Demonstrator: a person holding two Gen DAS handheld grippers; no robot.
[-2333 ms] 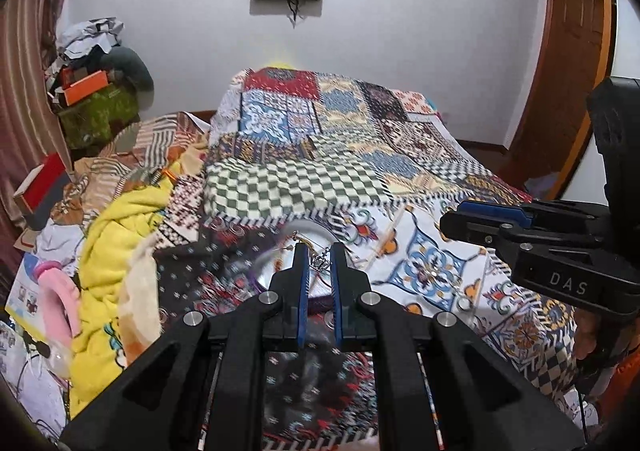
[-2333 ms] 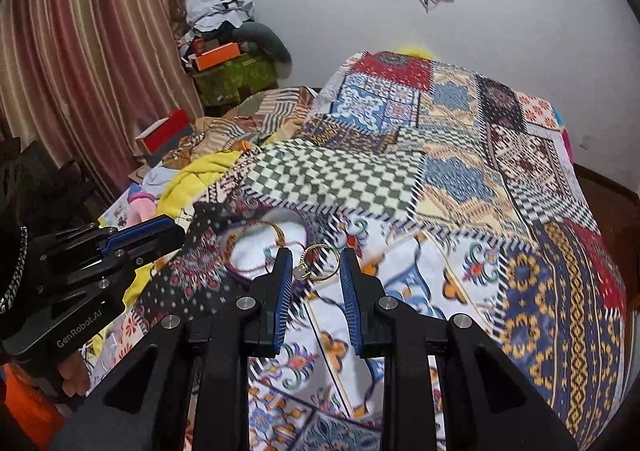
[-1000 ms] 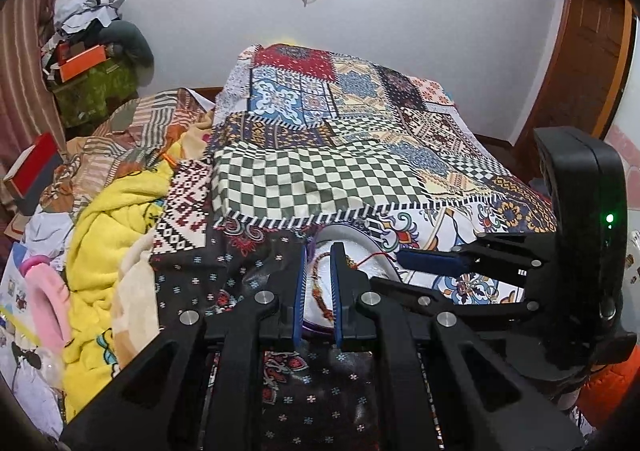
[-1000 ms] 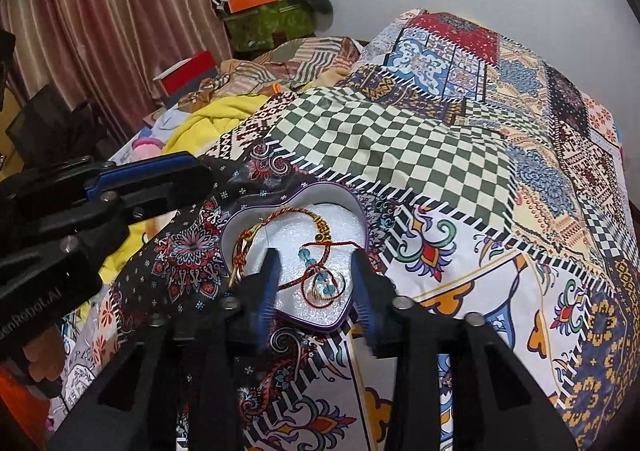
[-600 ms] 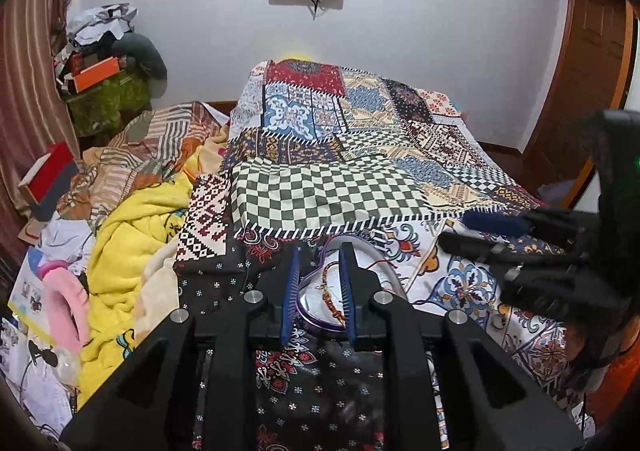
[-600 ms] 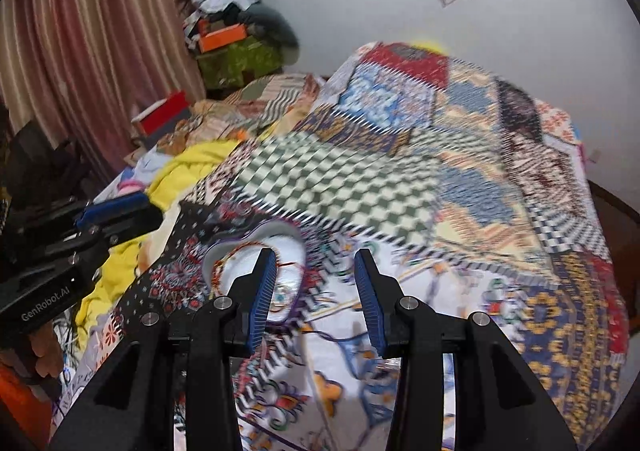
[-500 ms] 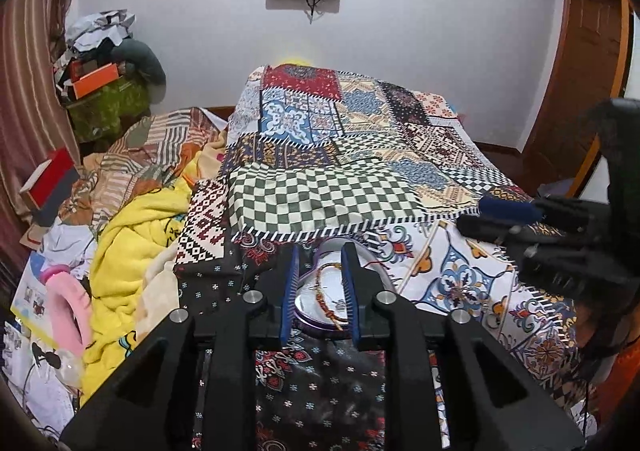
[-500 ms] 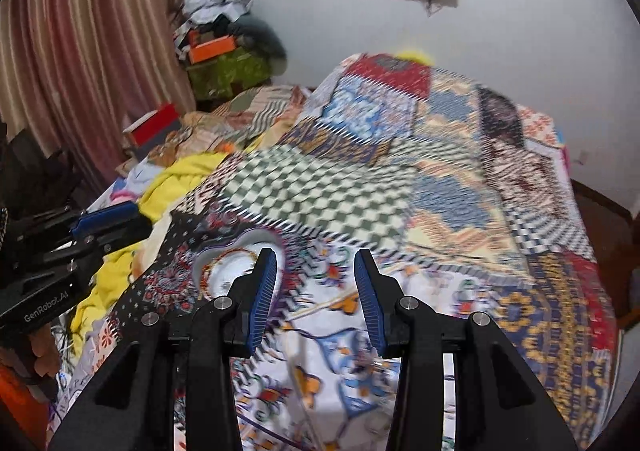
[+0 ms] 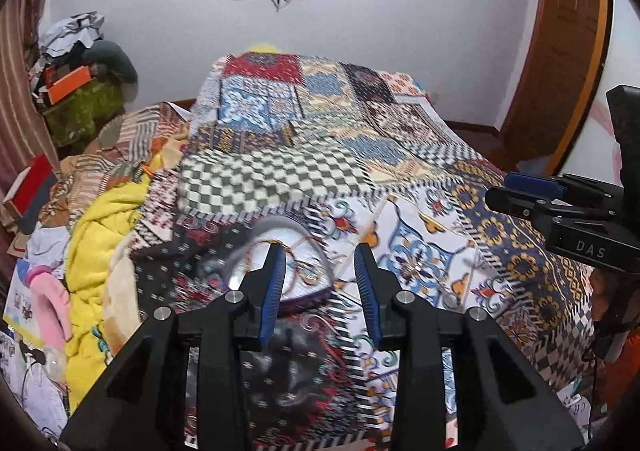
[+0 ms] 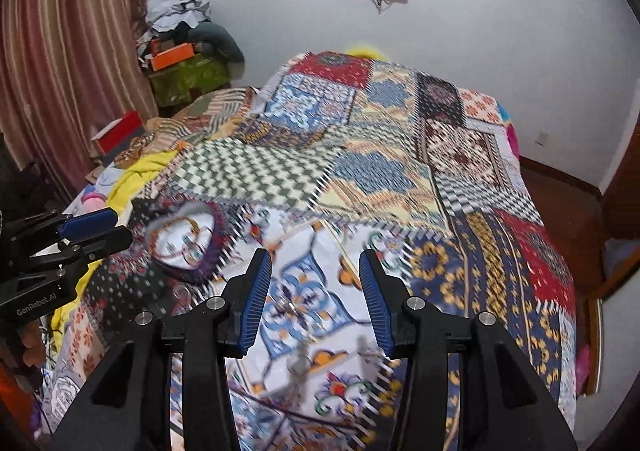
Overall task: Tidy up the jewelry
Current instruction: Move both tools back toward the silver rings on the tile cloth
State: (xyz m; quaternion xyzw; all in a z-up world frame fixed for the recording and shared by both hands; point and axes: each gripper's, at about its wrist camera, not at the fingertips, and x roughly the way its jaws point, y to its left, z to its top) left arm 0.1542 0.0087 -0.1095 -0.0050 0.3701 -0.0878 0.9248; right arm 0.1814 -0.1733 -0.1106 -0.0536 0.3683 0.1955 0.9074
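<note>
A heart-shaped tin [image 9: 299, 298] sits on the patchwork bedspread and holds bangles and red thread jewellery [image 9: 308, 269]. My left gripper [image 9: 319, 256] hovers open just in front of it, nothing between its blue pads, the left fingertip overlapping the tin. Loose silver pieces [image 9: 413, 269] lie on the white patch to the right. In the right wrist view the tin [image 10: 209, 251] is off to the left, with my left gripper [image 10: 107, 232] beside it. My right gripper [image 10: 314, 257] is open and empty above blurred silver pieces [image 10: 298, 363] on the spread.
A yellow blanket [image 9: 100, 235] and a pink item [image 9: 48, 299] are heaped at the bed's left edge. Boxes and clothes [image 10: 180, 51] are stacked in the far left corner by the curtain. A wooden door [image 9: 560, 51] stands to the right.
Both grippers carried jewellery to the tin and left it there. Since then both have opened wide, and the right one has swung right, away from the tin.
</note>
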